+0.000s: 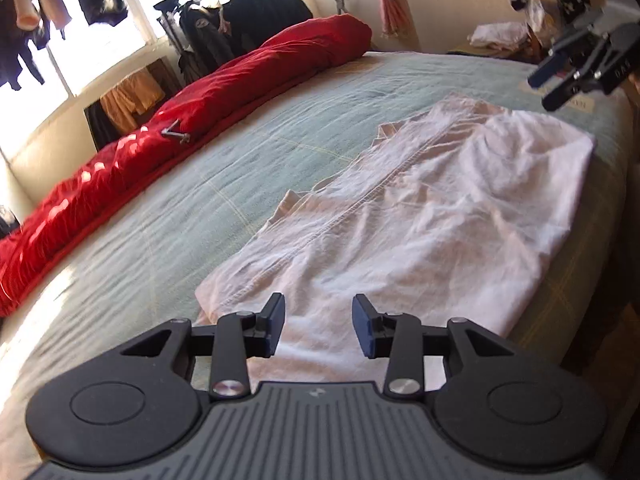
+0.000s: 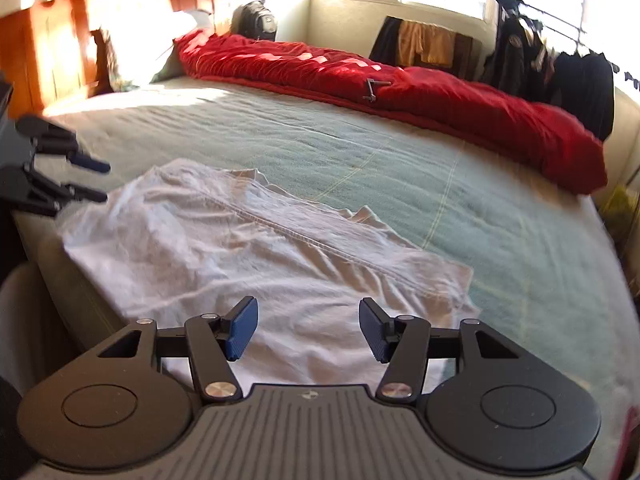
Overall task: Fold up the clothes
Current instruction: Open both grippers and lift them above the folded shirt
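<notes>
A pale pink-white garment [image 1: 420,220] [image 2: 240,256] lies folded lengthwise on the bed near its front edge, with a stitched hem running along it. My left gripper [image 1: 319,312] hovers over one end of it, open with nothing between its blue pads. My right gripper [image 2: 308,312] hovers over the other end, also open and holding nothing. Each gripper shows in the other's view: the right gripper [image 1: 543,90] at the top right, the left gripper [image 2: 101,182] at the left edge, both with fingers apart.
The bed's pale green sheet [image 1: 240,160] [image 2: 360,160] stretches beyond the garment. A red duvet [image 1: 240,84] [image 2: 440,92] lies bunched along the far side. A rack of dark clothes [image 1: 240,12] [image 2: 560,64] stands by the window. Wooden furniture [image 2: 40,40] is at the head.
</notes>
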Available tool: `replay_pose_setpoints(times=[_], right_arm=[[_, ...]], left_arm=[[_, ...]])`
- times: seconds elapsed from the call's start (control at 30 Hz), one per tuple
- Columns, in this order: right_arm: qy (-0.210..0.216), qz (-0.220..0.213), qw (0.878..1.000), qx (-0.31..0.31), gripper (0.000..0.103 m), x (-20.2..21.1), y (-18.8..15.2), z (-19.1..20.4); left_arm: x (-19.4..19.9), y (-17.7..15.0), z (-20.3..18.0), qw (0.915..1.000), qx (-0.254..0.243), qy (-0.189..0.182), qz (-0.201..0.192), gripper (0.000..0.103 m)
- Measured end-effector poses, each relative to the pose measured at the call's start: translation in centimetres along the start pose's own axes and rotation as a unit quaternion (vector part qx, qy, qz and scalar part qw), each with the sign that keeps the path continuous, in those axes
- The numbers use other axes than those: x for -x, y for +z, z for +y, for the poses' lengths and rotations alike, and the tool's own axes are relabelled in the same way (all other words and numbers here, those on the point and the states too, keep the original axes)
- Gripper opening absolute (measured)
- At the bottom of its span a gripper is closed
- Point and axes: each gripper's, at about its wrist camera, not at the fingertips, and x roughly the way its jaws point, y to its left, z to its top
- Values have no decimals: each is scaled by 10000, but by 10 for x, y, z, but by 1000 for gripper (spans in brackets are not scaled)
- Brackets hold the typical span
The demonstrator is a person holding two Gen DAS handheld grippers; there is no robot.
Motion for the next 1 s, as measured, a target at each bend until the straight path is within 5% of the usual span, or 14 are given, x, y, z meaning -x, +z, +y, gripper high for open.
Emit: replay_pose_setpoints(times=[0.07, 0.17, 0.33, 0.47, 0.57, 0.67, 0.83, 1.0], right_arm=[[145, -81, 9969, -767, 63, -16, -10, -17], [-28, 47, 9937, -1120, 68, -28, -32, -28], [-234, 149, 9938, -1078, 68, -7, -70, -43], [-379, -34, 9927, -1147, 71, 24, -66, -41], [311, -374, 9874, -1504, 81, 35, -58, -36], [825, -273, 9807, -1751, 81, 19, -59, -27], [389, 450, 9787, -1963, 81, -2, -92, -22], [356, 160, 9773, -2082, 82, 32, -100, -28]], left_arm=[[-5, -12, 3, 9994, 332, -42, 57, 38], [-12, -31, 7, 9964, 828, -105, 142, 38], [-4, -62, 13, 9933, 1115, -43, 286, 39], [21, -47, -1, 9965, 793, 98, 241, 42], [31, -28, -23, 9970, 671, -385, -84, 51], [26, -19, -45, 9942, 644, -840, -181, 58], [4, -35, -69, 9912, 692, -1061, 391, 58], [20, -55, -67, 9934, 467, -868, 585, 59]])
